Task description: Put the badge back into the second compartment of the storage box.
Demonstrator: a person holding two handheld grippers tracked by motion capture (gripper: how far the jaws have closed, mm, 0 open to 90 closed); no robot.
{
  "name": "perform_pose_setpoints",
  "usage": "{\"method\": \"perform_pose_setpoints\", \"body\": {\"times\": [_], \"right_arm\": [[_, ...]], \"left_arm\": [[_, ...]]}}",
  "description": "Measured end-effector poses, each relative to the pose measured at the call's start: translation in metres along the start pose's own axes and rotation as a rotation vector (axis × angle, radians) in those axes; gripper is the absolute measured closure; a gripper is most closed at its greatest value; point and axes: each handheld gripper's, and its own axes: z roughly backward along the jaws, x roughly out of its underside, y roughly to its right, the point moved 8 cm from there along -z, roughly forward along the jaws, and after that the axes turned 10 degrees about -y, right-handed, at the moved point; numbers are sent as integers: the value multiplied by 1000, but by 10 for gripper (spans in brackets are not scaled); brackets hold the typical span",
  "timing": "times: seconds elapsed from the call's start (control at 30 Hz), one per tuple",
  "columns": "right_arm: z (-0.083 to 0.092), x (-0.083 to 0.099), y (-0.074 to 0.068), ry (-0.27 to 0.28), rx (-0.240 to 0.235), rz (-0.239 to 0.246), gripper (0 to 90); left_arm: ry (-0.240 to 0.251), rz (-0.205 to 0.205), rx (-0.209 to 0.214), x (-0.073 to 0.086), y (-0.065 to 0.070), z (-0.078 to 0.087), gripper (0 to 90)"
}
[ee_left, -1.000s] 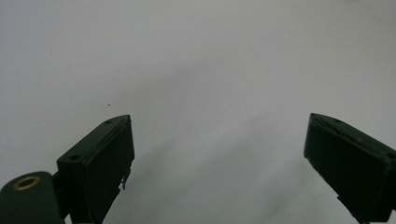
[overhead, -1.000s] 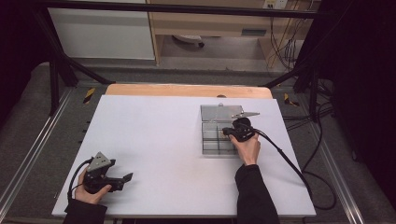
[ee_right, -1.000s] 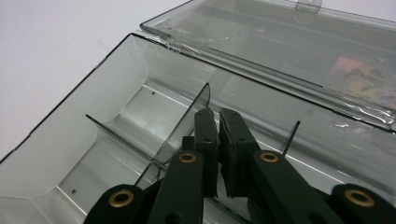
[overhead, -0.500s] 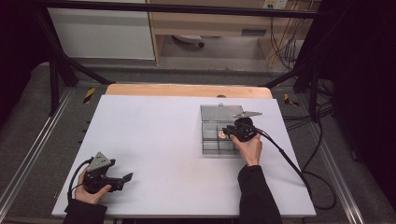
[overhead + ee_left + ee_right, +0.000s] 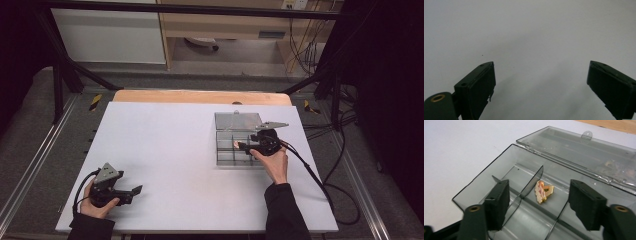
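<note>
Where the small gold-and-pink pin (image 5: 543, 191) lies, on the floor of one compartment of the smoky clear plastic box (image 5: 486, 180) just beside an inner divider, the right hand-held gripper (image 5: 539, 206) hovers over it, jaws spread and just now opening, with nothing pinched between them. Its hinged lid (image 5: 584, 152) lies flat open behind, and no lettering can be read on it. On the white table (image 5: 165, 145), well apart, the left hand-held gripper (image 5: 540, 87) rests spread and empty.
</note>
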Motion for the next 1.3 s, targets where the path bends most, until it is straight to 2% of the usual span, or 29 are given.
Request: {"method": "perform_pose_setpoints", "body": {"times": [0.17,0.43,0.63,0.8,1.07,1.3], "right_arm": [[12,4,-4,14,-25,11,160],[31,14,-12,31,-62,35,37],[45,28,-13,32,-53,50,8],[53,44,-10,42,-55,37,7],[57,74,-5,25,-70,25,7],[51,102,1,-13,-69,29,7]], "left_arm": [[-3,1,0,0,0,-1,80],[-11,0,-2,1,0,-2,70],[-13,2,-4,1,0,-2,58],[-13,2,-5,1,0,-2,54],[-13,2,-5,1,1,-2,53],[-16,3,-5,1,1,-2,52]]}}
